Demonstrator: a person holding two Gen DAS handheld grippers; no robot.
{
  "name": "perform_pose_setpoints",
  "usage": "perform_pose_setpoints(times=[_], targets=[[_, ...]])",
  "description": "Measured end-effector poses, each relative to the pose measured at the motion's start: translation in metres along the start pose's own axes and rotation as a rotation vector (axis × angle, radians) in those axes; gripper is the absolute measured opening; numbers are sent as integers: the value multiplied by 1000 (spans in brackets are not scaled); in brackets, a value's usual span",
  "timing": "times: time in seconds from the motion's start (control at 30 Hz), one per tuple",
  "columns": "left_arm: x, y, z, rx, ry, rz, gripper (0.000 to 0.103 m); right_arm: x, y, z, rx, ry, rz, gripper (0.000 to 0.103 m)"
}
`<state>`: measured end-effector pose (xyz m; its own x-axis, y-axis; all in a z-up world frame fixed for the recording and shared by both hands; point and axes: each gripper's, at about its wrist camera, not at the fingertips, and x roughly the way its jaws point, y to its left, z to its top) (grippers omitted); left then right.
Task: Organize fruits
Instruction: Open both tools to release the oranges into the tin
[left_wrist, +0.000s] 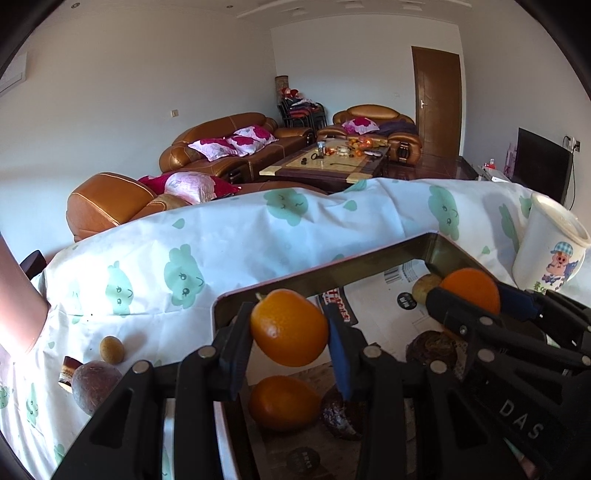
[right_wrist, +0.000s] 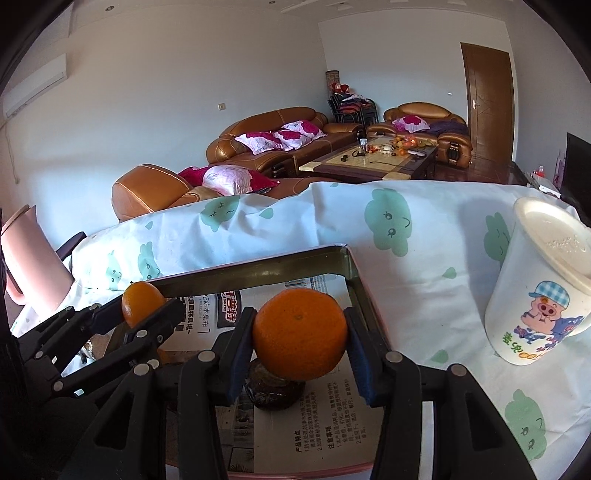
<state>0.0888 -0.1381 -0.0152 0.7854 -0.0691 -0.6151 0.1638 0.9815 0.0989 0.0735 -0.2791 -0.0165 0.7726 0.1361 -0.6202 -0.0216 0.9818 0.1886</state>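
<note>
My left gripper (left_wrist: 290, 328) is shut on an orange (left_wrist: 290, 326) and holds it above the metal tray (left_wrist: 332, 271). It also shows in the right wrist view (right_wrist: 144, 306). My right gripper (right_wrist: 300, 339) is shut on a second orange (right_wrist: 300, 339) over the tray (right_wrist: 258, 269); it shows at the right of the left wrist view (left_wrist: 469, 291). In the tray lie another orange (left_wrist: 282, 402), dark wrinkled fruits (left_wrist: 341, 413) (left_wrist: 432, 347) (right_wrist: 275, 387) and a yellowish fruit (left_wrist: 424, 288).
The tray is lined with printed paper (right_wrist: 325, 417). A white cartoon cup (right_wrist: 539, 284) stands right of the tray. On the cloud-print cloth (left_wrist: 221, 251) left of the tray lie a brown round fruit (left_wrist: 96, 386), a small tan fruit (left_wrist: 111, 349) and a small layered piece (left_wrist: 68, 371).
</note>
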Motion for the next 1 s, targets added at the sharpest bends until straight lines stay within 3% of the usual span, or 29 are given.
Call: perform_pose_setpoints(times=[0.1,0.17,0.23,0.27,0.5,0.73,1.0], targets=[[-7,4,0,-21,-20,5,52,-6,-2,1,23,-30,16,51],[-14,9,1,-38,-43,26,77,-14,-6,3,48,-66,37,52],[-21,12,1,-49,-61,12,101,-21,-8,3,77,-104,69,74],[-26,13,1,-51,-78,0,103,-25,-9,3,86,-128,74,83],[-55,9,-6,21,-155,49,103,-44,0,2,45,-237,-2,84],[-55,40,-22,-26,-153,131,103,-55,5,-5,14,-304,-50,84],[-58,66,-34,-83,-144,133,103,-57,22,-14,-49,-317,-116,83]])
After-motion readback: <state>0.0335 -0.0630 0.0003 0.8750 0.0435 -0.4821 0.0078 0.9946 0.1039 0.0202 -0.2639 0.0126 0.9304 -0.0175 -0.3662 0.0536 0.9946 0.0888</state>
